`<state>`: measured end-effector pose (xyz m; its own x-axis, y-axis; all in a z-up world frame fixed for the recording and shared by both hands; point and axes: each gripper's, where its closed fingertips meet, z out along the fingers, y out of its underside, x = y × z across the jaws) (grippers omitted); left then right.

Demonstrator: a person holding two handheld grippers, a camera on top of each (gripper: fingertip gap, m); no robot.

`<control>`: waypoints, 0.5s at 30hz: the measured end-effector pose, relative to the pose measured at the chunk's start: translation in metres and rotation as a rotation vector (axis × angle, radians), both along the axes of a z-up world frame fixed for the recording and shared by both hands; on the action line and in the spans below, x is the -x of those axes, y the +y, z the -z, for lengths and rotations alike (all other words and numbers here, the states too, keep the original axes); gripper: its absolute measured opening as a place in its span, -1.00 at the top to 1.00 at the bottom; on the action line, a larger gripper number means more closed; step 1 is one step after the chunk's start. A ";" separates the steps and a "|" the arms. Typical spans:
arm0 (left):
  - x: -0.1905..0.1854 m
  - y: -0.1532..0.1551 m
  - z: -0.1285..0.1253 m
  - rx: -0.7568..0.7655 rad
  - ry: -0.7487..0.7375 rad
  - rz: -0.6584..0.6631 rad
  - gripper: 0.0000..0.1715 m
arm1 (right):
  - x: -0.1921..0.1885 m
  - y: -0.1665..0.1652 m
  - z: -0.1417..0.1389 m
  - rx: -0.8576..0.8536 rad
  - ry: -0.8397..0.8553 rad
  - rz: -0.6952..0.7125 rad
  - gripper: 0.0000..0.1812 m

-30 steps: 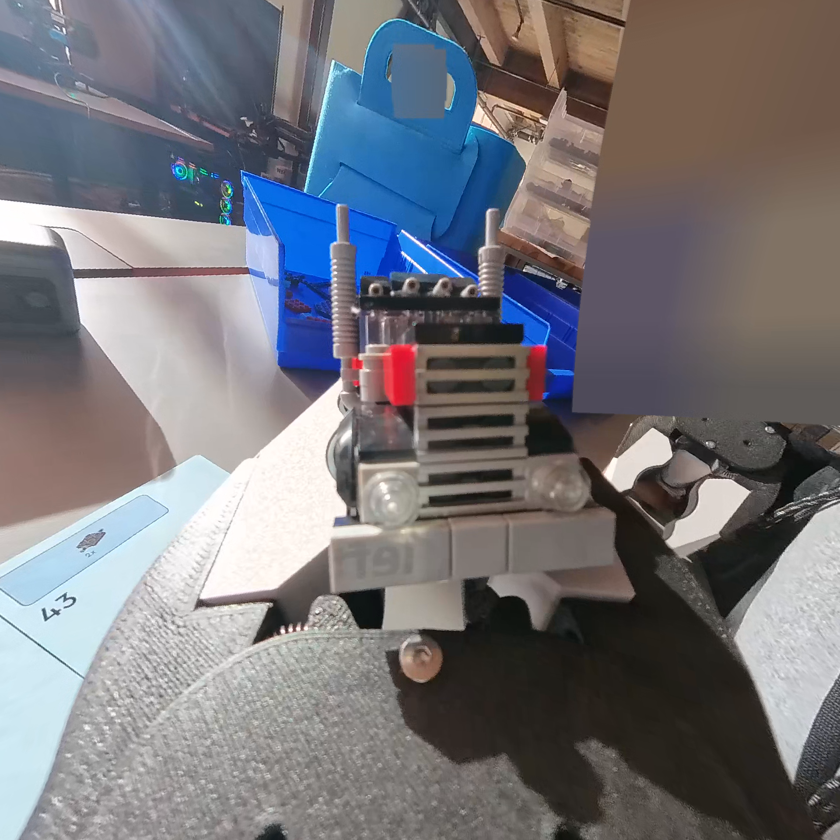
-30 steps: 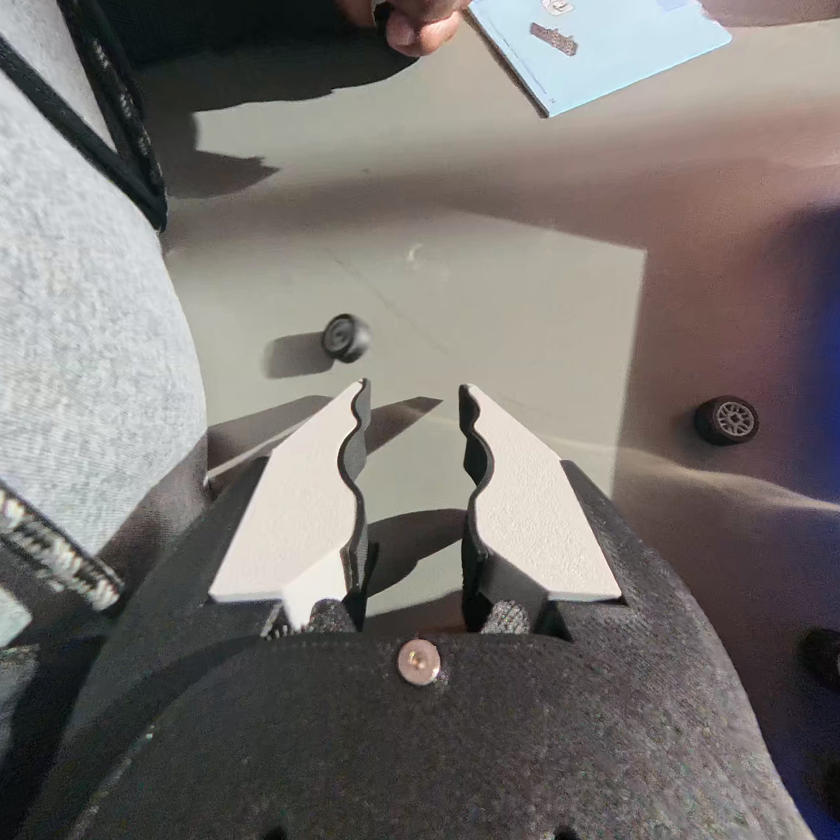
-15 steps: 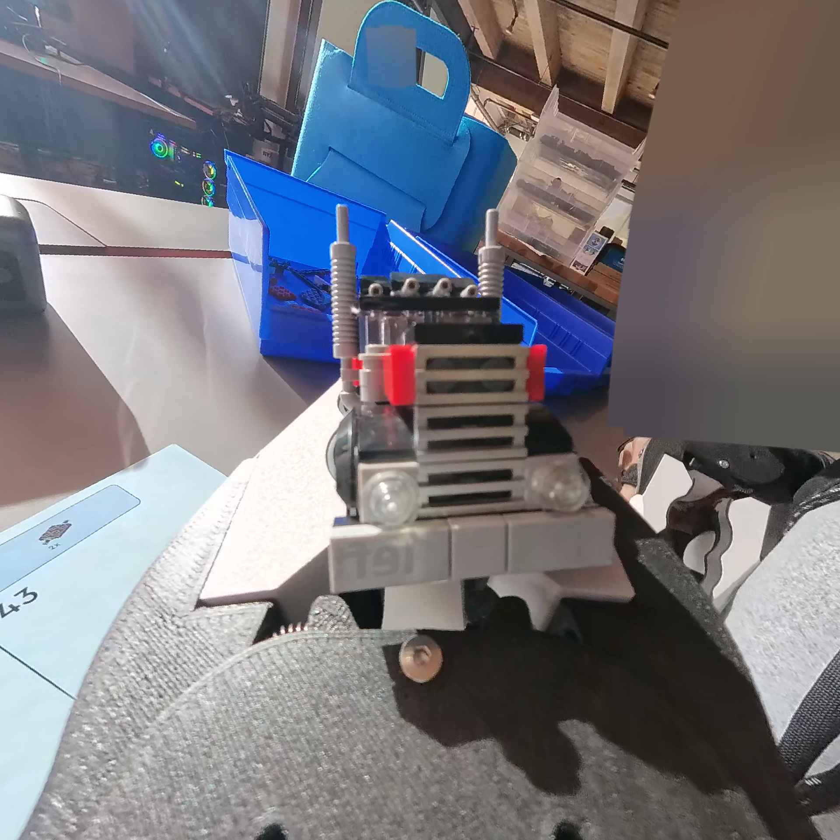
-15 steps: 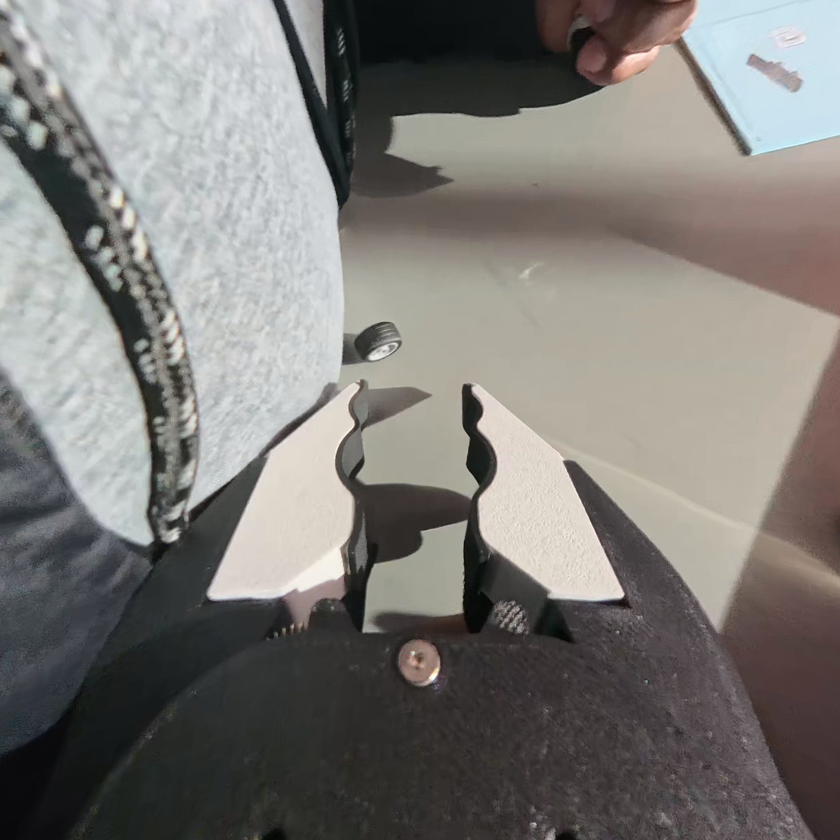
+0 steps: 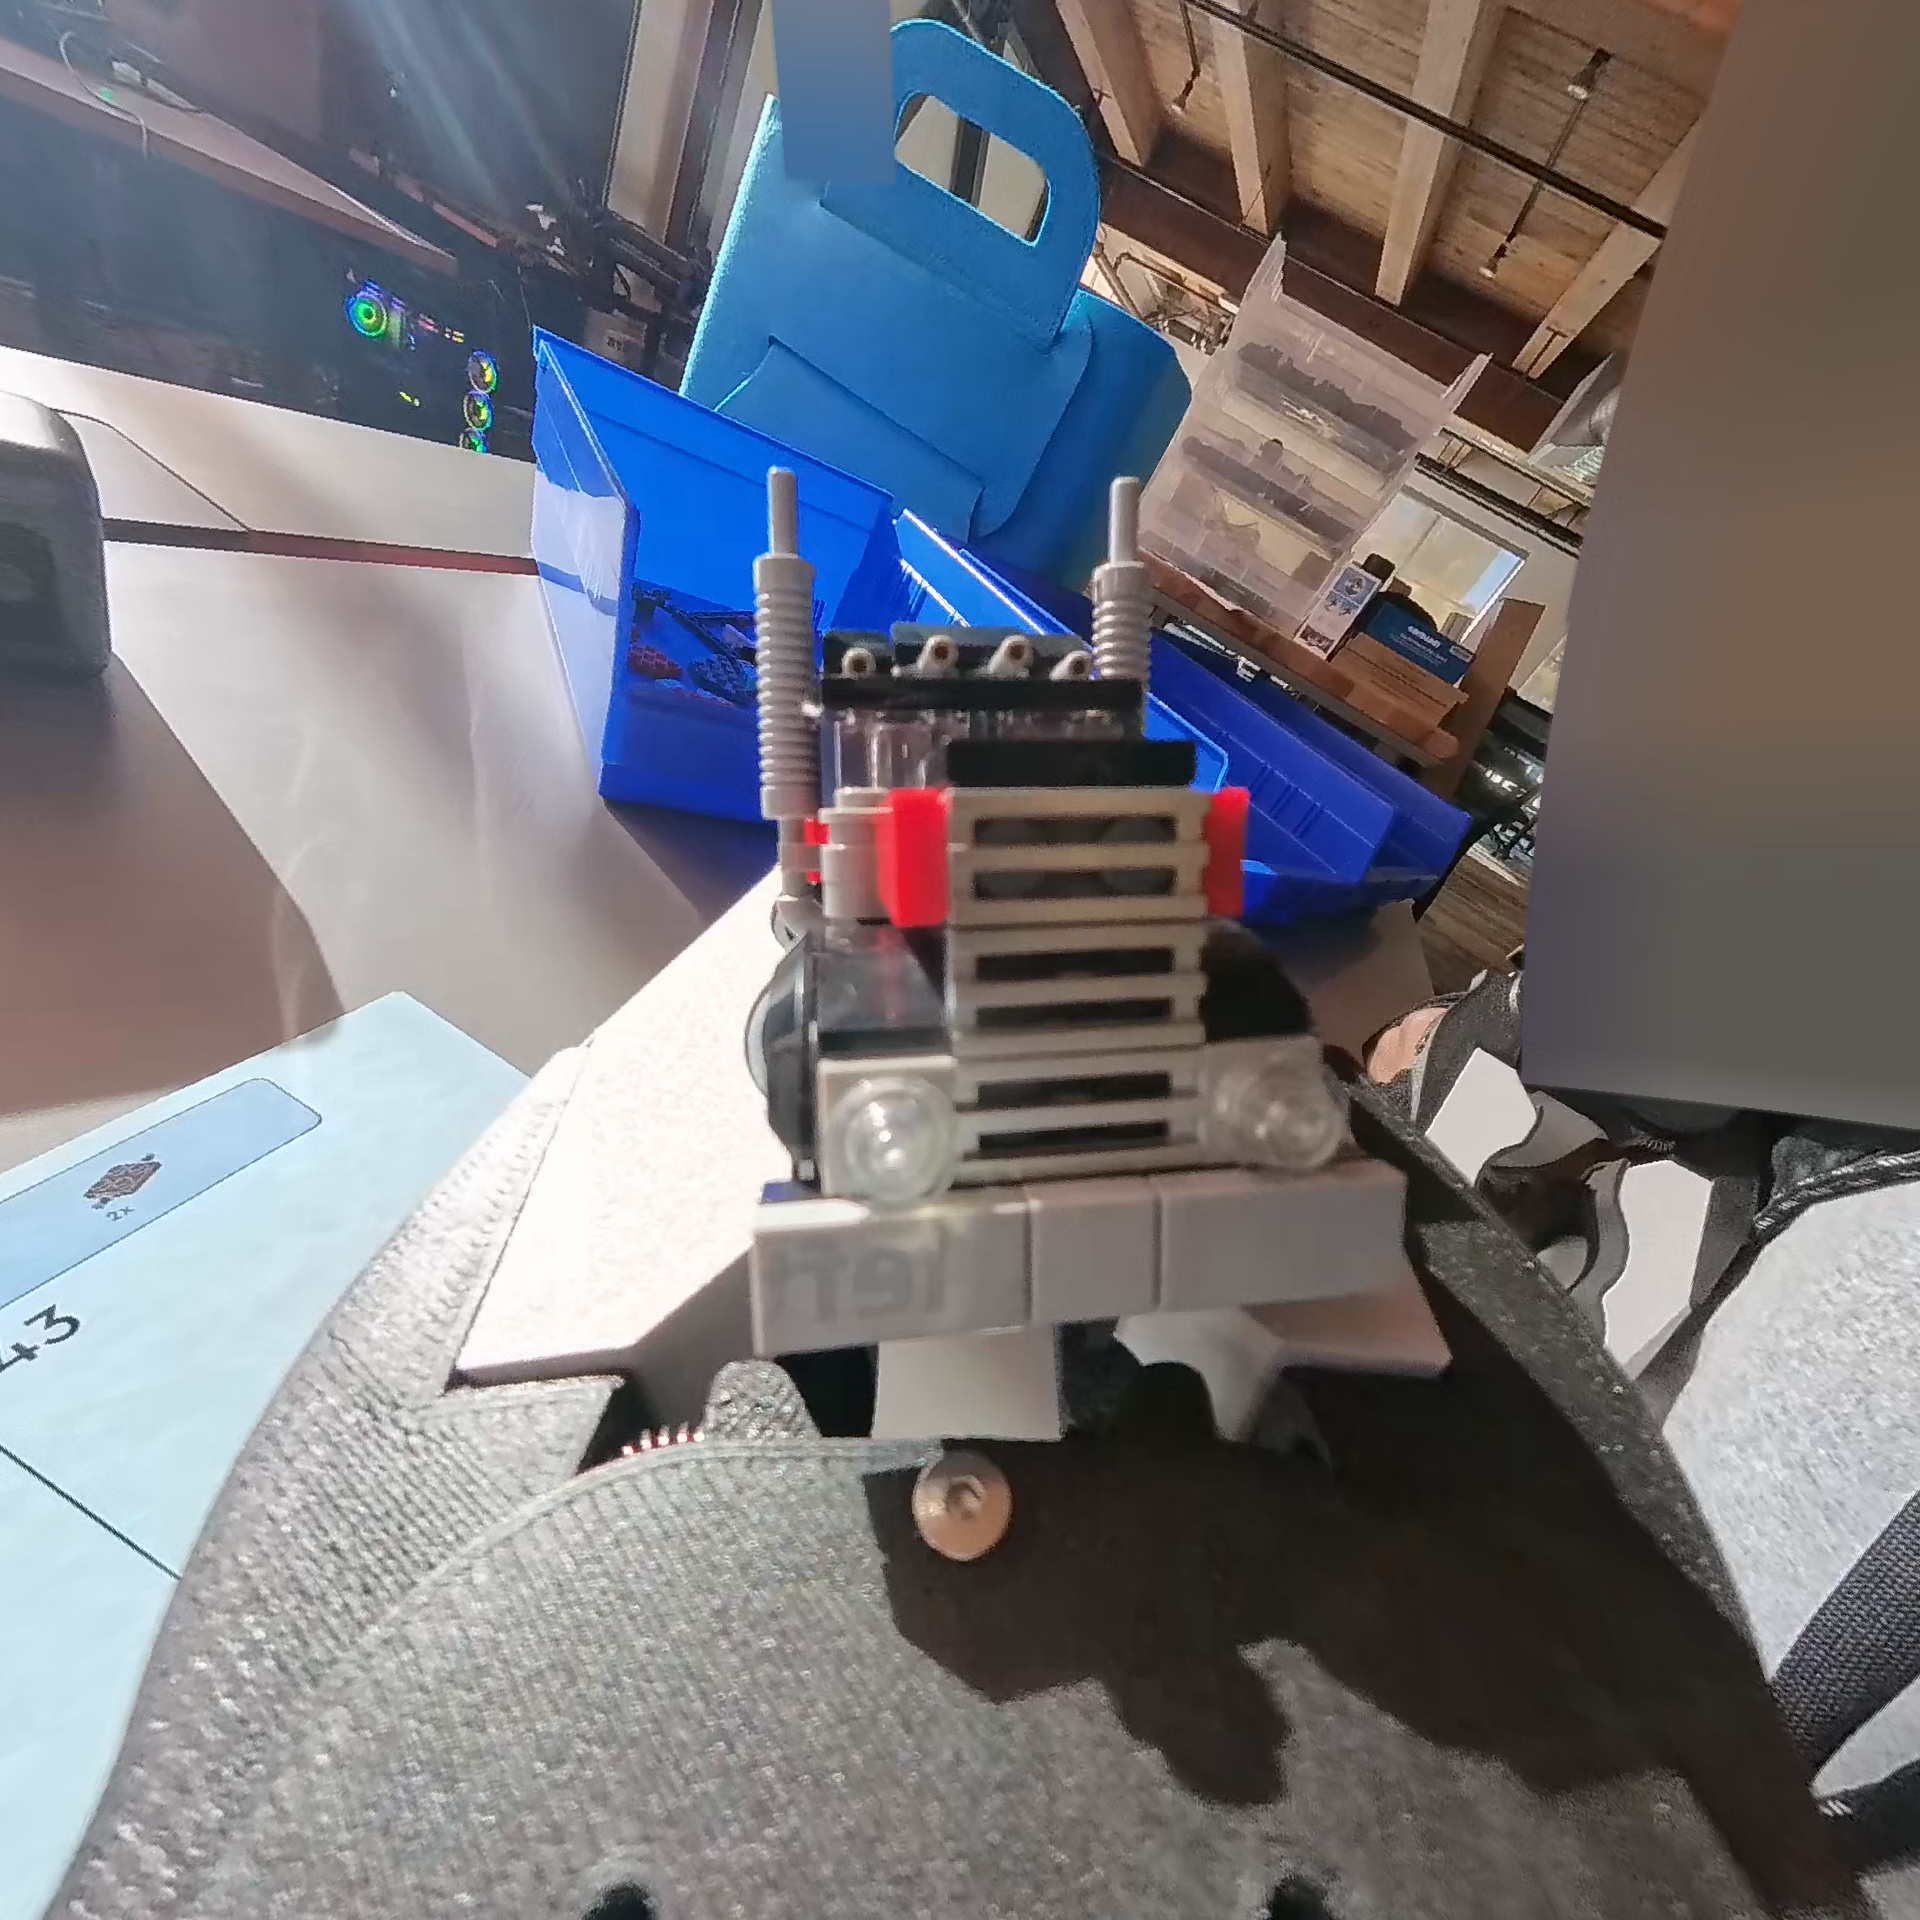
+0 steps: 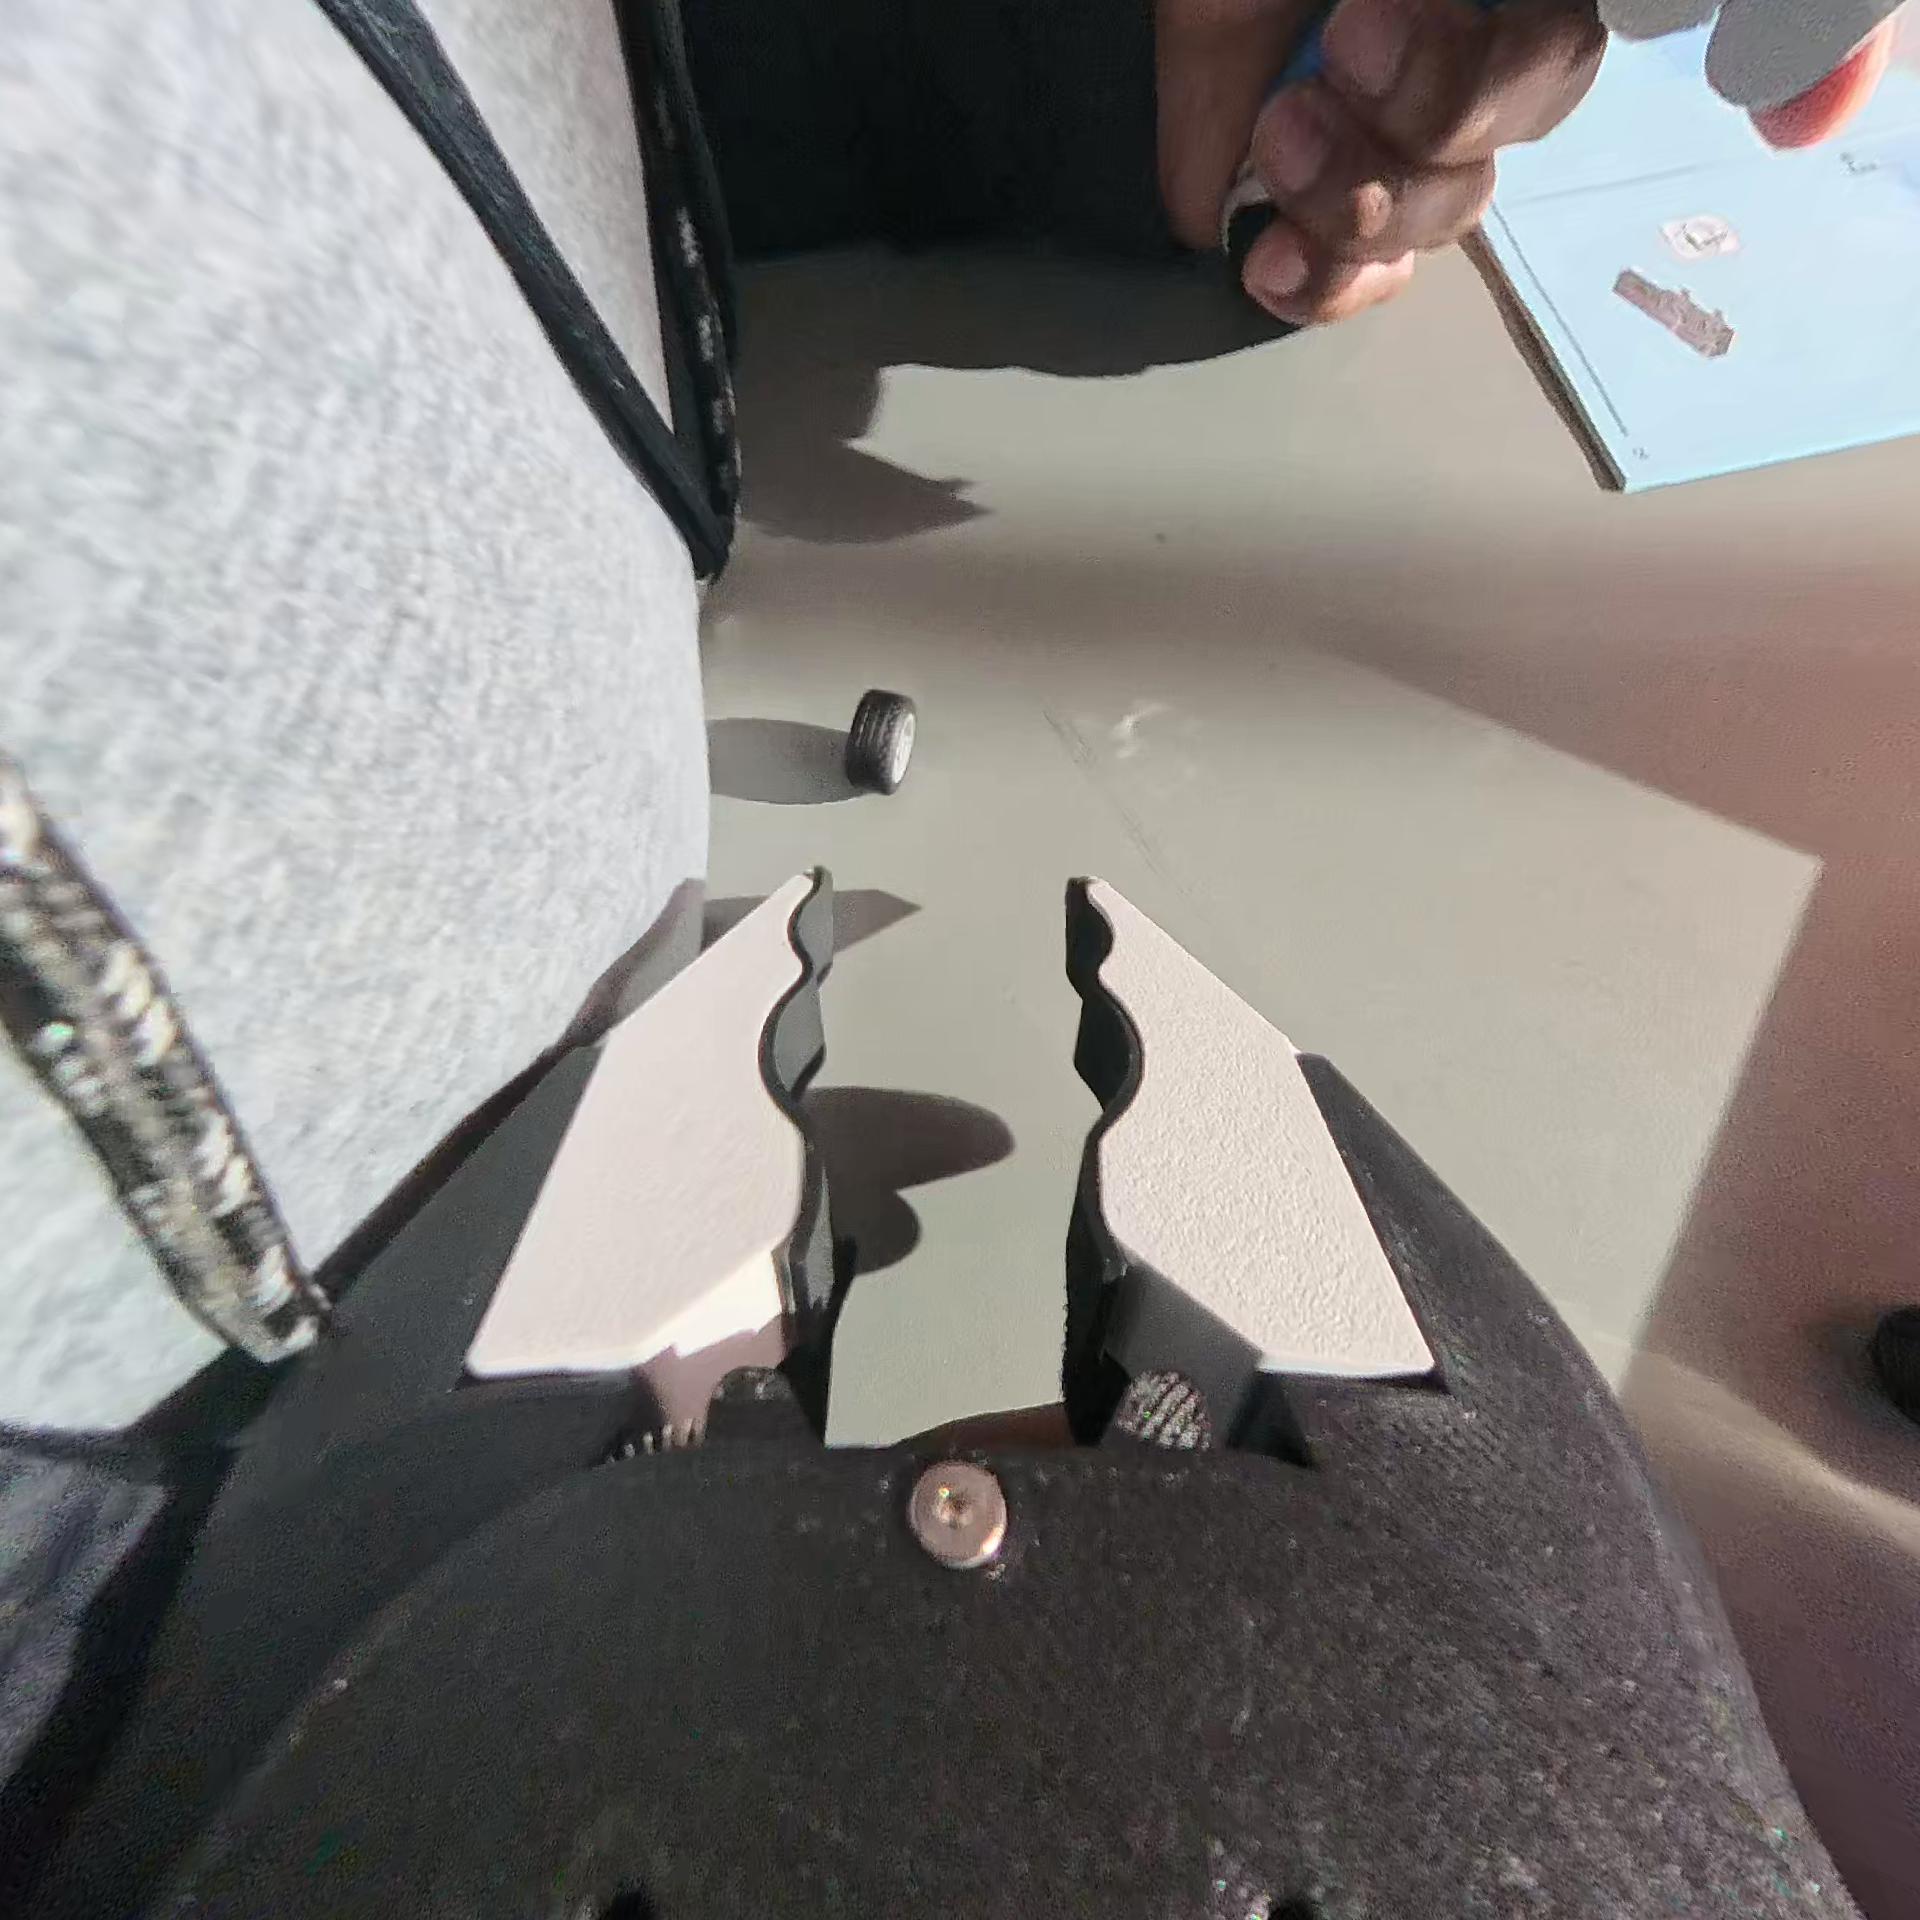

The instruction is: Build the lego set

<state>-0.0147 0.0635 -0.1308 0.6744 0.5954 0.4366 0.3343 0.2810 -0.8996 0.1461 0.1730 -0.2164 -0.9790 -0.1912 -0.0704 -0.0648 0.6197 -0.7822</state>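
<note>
My left gripper [image 5: 1049, 935] is shut on a lego truck [image 5: 1049, 997], black and grey with red side pieces, a grey grille and two upright grey exhaust pipes. It holds the truck above the table, front toward the camera. My right gripper [image 6: 948, 894] is open and empty, just above the grey table [image 6: 1299, 883]. A small black wheel [image 6: 881, 742] stands on edge on the table a little beyond its left fingertip. The right gripper also shows at the right edge of the left wrist view [image 5: 1496, 1049].
A light blue instruction booklet [image 5: 156, 1226] lies at the left; it also shows in the right wrist view [image 6: 1745, 312]. Blue bins [image 5: 665, 582] with loose pieces stand behind the truck. A person's grey sleeve [image 6: 312, 520] and hand [image 6: 1340, 177] are close. Another dark wheel [image 6: 1896, 1361] is at the right edge. Between my right fingertips and the dark wheel [image 6: 1896, 1361] there is roughly 15 centimetres.
The right gripper has swung over the table, and the small wheel now stands farther ahead of its left fingertip. The left gripper still holds the truck, with the view shifted slightly.
</note>
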 end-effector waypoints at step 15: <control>0.004 -0.009 -0.002 -0.066 -0.034 -0.019 0.39 | -0.021 -0.074 0.012 -0.052 0.117 -0.291 0.86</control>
<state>-0.0183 0.0550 -0.1290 0.6478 0.5768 0.4978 0.3581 0.3462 -0.8671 0.1670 0.0986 -0.2287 -0.8856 -0.4639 0.0229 -0.3334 0.6006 -0.7267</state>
